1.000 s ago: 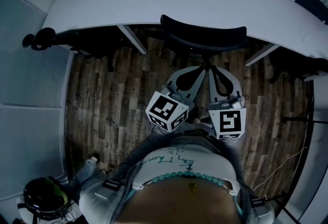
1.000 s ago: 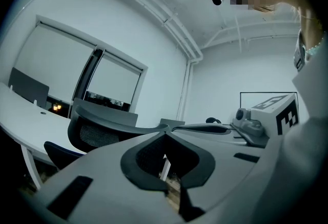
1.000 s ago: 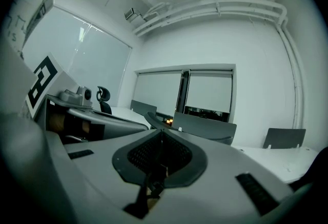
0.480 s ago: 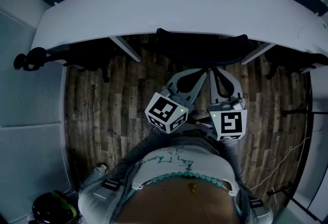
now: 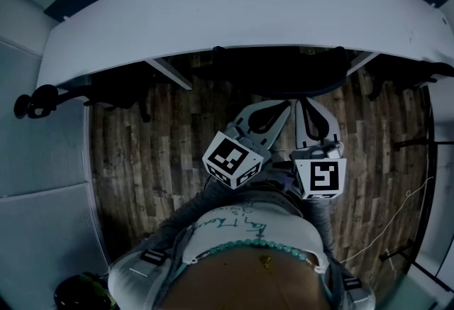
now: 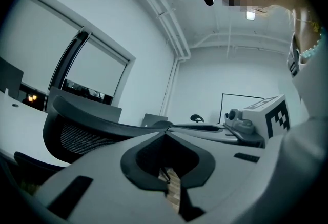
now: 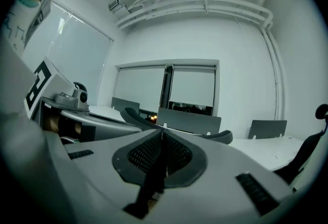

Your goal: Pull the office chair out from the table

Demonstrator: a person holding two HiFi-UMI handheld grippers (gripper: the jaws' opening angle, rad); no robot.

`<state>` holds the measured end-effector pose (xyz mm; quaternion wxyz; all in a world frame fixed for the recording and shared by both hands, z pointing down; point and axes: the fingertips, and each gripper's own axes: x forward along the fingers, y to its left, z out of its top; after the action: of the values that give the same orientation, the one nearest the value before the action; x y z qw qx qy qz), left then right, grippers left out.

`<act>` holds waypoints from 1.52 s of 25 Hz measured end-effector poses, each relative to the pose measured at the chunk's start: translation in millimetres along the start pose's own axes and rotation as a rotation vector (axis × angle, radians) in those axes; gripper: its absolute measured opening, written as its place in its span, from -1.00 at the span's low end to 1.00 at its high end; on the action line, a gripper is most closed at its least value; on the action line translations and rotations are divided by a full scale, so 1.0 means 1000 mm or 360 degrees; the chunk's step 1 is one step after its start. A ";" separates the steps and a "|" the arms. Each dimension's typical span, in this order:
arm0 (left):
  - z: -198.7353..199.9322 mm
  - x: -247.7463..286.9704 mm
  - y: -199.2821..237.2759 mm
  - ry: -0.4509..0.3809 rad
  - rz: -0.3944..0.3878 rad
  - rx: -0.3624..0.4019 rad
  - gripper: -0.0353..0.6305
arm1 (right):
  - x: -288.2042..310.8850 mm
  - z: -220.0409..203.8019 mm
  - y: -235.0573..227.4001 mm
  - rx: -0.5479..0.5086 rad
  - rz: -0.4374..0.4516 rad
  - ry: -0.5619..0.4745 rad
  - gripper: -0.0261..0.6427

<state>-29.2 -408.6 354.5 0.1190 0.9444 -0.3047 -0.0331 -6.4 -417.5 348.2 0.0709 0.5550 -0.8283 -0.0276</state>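
Note:
The black office chair (image 5: 278, 69) stands pushed in under the curved white table (image 5: 234, 10); only its mesh backrest shows in the head view. Both grippers point level at the backrest, side by side and a short way off it. My left gripper (image 5: 286, 103) is shut with nothing in it, and so is my right gripper (image 5: 302, 98). In the left gripper view the backrest (image 6: 77, 133) curves past the left gripper (image 6: 165, 134) on the left. In the right gripper view the mesh backrest (image 7: 134, 115) lies just beyond the right gripper (image 7: 161, 130).
More dark chairs sit under the table at the left (image 5: 42, 99) and right (image 5: 408, 78). The floor is wooden planks (image 5: 156, 152), with a grey partition (image 5: 39, 159) along the left and a thin cable (image 5: 397, 216) on the right.
Table and chair have slid lower and nearer in the head view. Both grippers have moved forward together, so the gap to the backrest is smaller. Both stay shut.

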 end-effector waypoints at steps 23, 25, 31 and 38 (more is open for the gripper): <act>0.000 -0.005 0.005 -0.0034 0.0268 -0.0145 -0.86 | -0.013 -0.009 -0.003 0.0094 0.0326 0.0046 -0.87; -0.003 -0.006 0.008 -0.0038 0.0277 -0.0186 -0.86 | -0.016 -0.020 -0.008 0.0134 0.0339 0.0091 -0.86; -0.008 -0.010 0.014 -0.0070 0.0307 -0.0295 -0.86 | -0.015 -0.036 -0.012 0.0295 0.0384 0.0123 -0.86; -0.014 -0.005 0.015 -0.0053 0.0265 -0.0351 -0.85 | -0.011 -0.043 -0.016 0.0398 0.0425 0.0160 -0.83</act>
<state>-39.6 -414.8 371.4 0.2192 0.8964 -0.3784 -0.0720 19.0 -412.6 387.6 0.0458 0.4453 -0.8870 0.1130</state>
